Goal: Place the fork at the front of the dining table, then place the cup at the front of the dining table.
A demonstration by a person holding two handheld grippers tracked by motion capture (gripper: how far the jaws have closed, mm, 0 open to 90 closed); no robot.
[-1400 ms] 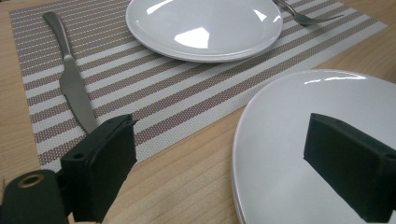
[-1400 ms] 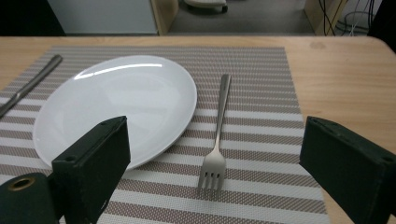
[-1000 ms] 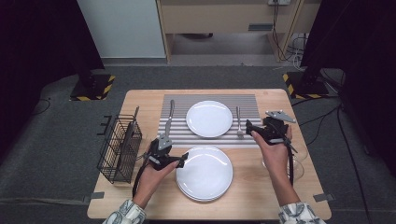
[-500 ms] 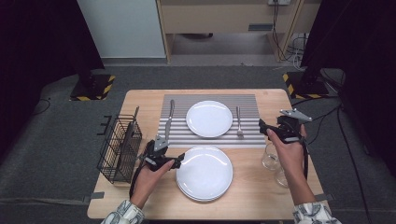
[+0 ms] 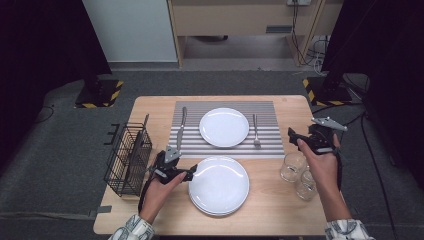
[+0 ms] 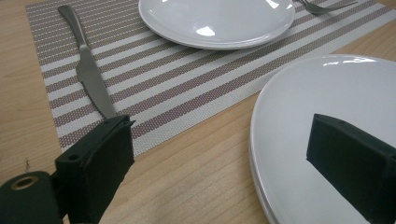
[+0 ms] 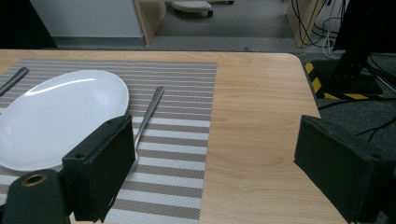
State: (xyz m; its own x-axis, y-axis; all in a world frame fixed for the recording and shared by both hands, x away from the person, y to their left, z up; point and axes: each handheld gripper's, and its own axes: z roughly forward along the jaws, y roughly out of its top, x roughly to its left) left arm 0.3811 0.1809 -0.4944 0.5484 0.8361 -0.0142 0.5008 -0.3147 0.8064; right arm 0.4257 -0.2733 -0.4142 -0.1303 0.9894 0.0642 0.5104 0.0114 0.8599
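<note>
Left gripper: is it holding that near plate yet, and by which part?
No. The left gripper is open, jaws astride the left rim of the near plate stack, pads not pressing. The right gripper is open and empty.

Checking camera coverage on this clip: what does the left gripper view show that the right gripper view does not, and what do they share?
Left gripper view: a knife lying on the striped mat, and the near stack of plates on bare wood, its rim between the open left tongs.

Right gripper view: the table's far right corner, grey floor, cables and a black-and-yellow base past the open, empty right tongs.

Shared: the striped mat, the plate on it and the fork beside that plate.
</note>
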